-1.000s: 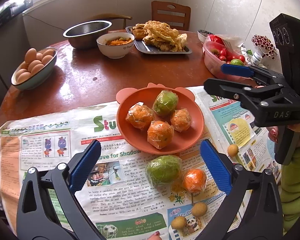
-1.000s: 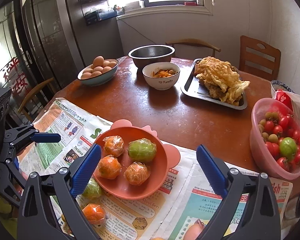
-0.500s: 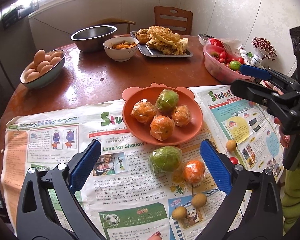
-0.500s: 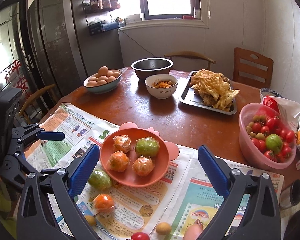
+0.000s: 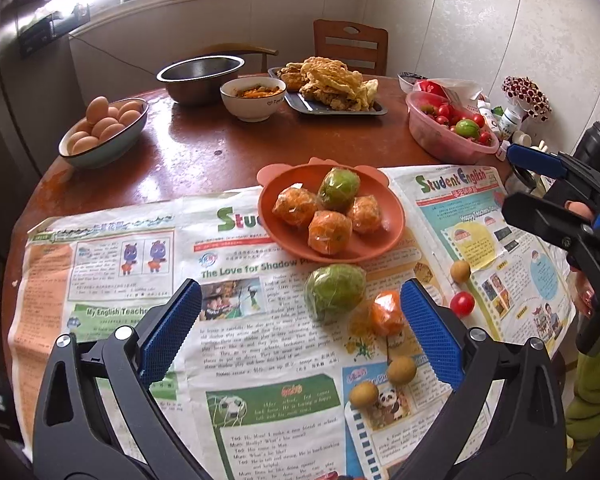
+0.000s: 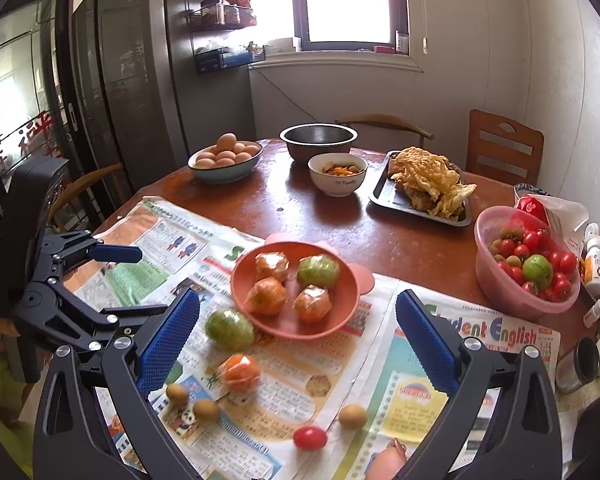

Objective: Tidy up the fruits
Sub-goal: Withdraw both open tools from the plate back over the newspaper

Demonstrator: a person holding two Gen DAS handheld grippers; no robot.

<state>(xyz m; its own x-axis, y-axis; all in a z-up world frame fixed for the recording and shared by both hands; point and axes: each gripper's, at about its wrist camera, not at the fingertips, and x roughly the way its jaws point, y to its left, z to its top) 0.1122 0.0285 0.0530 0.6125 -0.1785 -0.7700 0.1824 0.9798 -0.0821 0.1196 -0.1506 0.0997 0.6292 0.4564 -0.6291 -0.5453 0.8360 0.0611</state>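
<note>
On the newspaper-covered tabletop (image 5: 112, 264) sits our orange plate (image 5: 388, 240) at twelve o'clock, holding four wrapped fruits. Two more — a wrapped green fruit (image 5: 334, 290) and a wrapped orange (image 5: 386, 314) — lie just below it at six o'clock. We hold both the left tongs (image 5: 300, 332) and the right tongs (image 6: 298, 330) released, gaping above the paper and grasping nothing.

The left gripper (image 5: 300, 336) fills the lower part of the left wrist frame, its blue pads spread wide, holding nothing. The right gripper (image 6: 298, 332) stands the same way in the lower part of its own frame, also wide apart and empty. Each one appears at the side edge of the other's view
</note>
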